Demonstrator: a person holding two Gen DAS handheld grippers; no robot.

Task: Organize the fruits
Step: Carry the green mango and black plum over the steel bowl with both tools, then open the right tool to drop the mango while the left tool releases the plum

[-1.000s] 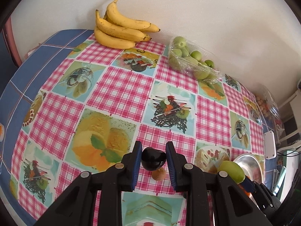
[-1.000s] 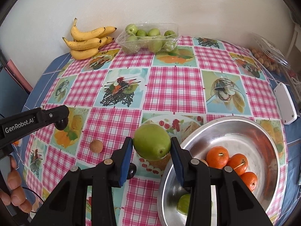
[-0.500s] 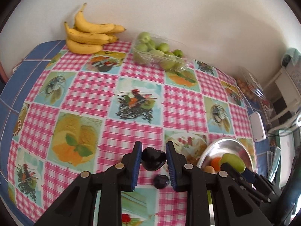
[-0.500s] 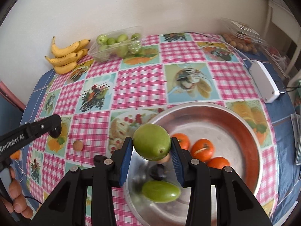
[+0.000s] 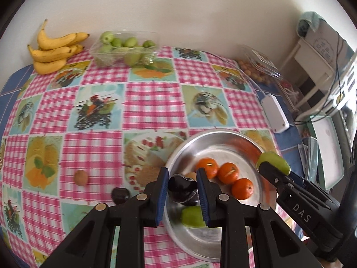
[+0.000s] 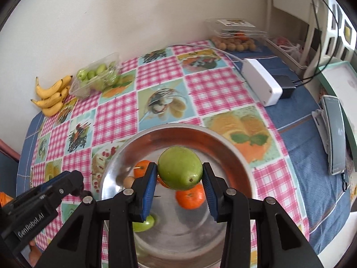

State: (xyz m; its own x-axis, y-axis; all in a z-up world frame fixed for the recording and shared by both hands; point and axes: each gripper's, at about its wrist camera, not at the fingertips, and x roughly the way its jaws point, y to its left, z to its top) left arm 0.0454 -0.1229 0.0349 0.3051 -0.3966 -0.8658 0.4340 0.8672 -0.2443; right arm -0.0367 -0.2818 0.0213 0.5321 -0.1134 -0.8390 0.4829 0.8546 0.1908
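Your table (image 5: 151, 93) carries a steel bowl (image 6: 236, 154) holding three tangerines (image 5: 227, 173). Your right hand-held gripper (image 6: 179, 179) pinches a green mango (image 6: 180, 167) above that bowl. Your left hand-held gripper (image 5: 181, 188) pinches a dark plum (image 5: 181, 188) over the bowl's near rim.

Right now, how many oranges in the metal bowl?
3, clustered mid-bowl: one farthest back, one beside it, one nearest the rim. The held fruit may hide more.

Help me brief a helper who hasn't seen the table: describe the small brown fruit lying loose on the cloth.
Start at the round steel bowl on the checked tablecloth. Left of it lie two loose fruits: a dark plum, then farther left the small round brown fruit, tan and matte, not dark and glossy.
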